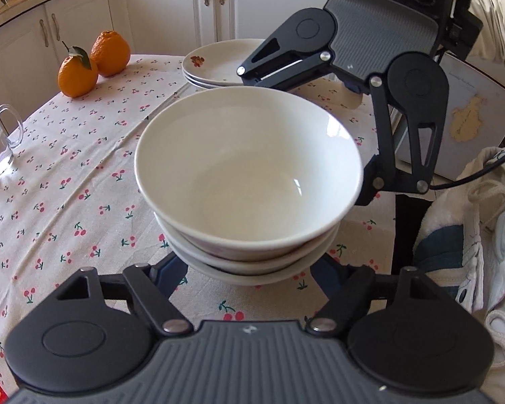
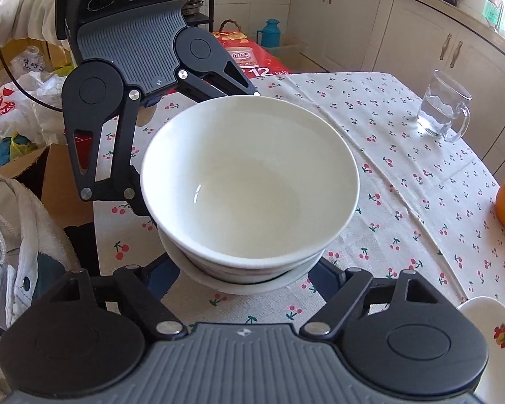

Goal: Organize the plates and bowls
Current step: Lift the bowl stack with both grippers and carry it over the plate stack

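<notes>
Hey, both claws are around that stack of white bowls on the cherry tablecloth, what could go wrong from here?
1. The bowl stack has a deep top bowl on shallower ones; if the left claw and right claw squeeze or lift unevenly, the top bowl could tip or slide off.
2. The tablecloth is creased, so dragging the stack may bunch it.
3. The glass mug holds water; a wide swing could knock it over.

1. A table (image 1: 84, 175) covered by a cherry-print cloth (image 2: 421, 175).
2. On it: a stack of white bowls (image 1: 249, 175), stacked plates (image 1: 215, 64), two oranges (image 1: 94, 60) touching, and a glass mug (image 2: 442, 107) holding water.
</notes>
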A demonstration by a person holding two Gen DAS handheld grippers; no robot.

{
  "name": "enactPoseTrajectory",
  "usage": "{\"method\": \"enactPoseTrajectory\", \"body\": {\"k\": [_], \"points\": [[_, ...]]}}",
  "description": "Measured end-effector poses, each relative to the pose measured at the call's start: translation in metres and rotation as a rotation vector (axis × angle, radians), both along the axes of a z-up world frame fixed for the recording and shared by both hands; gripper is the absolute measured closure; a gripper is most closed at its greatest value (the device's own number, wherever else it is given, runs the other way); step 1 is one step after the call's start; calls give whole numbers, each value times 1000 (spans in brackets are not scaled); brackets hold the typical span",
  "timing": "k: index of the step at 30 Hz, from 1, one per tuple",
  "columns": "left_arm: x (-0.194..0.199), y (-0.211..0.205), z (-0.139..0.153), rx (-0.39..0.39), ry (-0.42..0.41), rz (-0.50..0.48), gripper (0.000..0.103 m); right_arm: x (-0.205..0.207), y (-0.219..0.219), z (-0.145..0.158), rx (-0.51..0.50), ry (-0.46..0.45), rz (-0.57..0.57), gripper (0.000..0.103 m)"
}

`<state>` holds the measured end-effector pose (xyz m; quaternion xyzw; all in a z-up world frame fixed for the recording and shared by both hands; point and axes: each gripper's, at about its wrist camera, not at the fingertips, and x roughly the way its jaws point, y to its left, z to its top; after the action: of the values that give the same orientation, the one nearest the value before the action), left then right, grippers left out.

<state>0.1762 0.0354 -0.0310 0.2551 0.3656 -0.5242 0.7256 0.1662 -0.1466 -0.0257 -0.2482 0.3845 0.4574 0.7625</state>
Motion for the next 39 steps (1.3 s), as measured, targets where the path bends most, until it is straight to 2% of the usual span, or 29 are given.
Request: {"method": "enactPoseTrajectory", "body": {"k": [14,21,31,39], "points": [[1,-4,1,11,3,-3,25,3,-1,2,10,18,-11,18],[7,-16,13,1,-4,3,25,6,-11,12,14,9,-15,18],[32,-66,41,-32,-64,-52,25,19,-64,44,15,-49,-66,18],[58,-119,47,-57,-92,-137,25,27,-115,56,-15,-97,-153,18]]}}
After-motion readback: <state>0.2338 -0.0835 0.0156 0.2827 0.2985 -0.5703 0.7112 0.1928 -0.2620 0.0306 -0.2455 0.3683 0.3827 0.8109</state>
